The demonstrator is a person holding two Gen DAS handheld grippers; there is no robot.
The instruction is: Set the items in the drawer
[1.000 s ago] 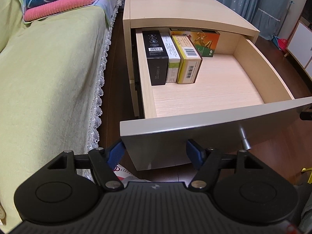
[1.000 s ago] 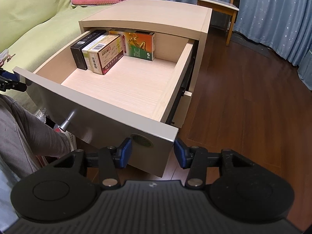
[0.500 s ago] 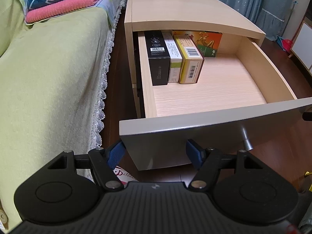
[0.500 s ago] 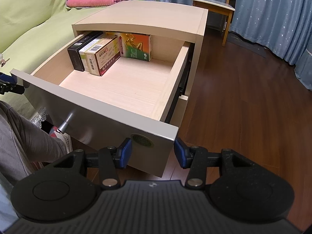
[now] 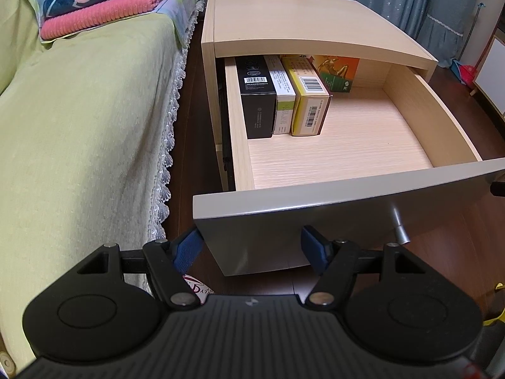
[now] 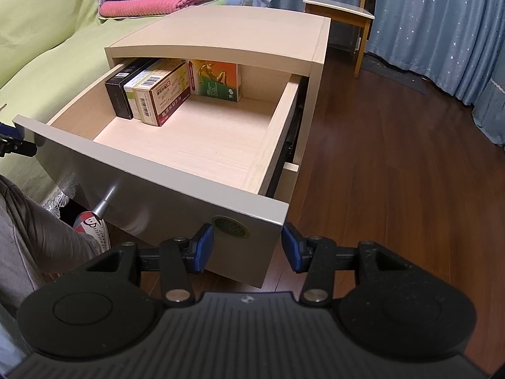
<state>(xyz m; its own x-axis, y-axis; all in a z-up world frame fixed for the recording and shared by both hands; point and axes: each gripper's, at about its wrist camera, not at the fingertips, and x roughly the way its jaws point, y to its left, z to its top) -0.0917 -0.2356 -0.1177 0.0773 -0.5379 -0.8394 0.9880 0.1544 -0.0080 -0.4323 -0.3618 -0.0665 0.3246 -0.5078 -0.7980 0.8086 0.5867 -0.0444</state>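
Both tongs [image 5: 249, 249] [image 6: 247, 248] agape; orange box [image 5: 339, 71] half hidden under cabinet top [image 5: 303, 22]

Green-covered sofa [image 5: 79, 120] with folded blankets [image 5: 104, 0]; wooden chair [image 6: 341, 19] by starred curtains [image 6: 435, 25]

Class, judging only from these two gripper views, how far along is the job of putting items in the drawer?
Done: four boxes stand in the open drawer: the black box, white box and yellow box side by side, the orange box at the back. In hand: nothing; left gripper and right gripper are open and empty. Left: probably closing the drawer.
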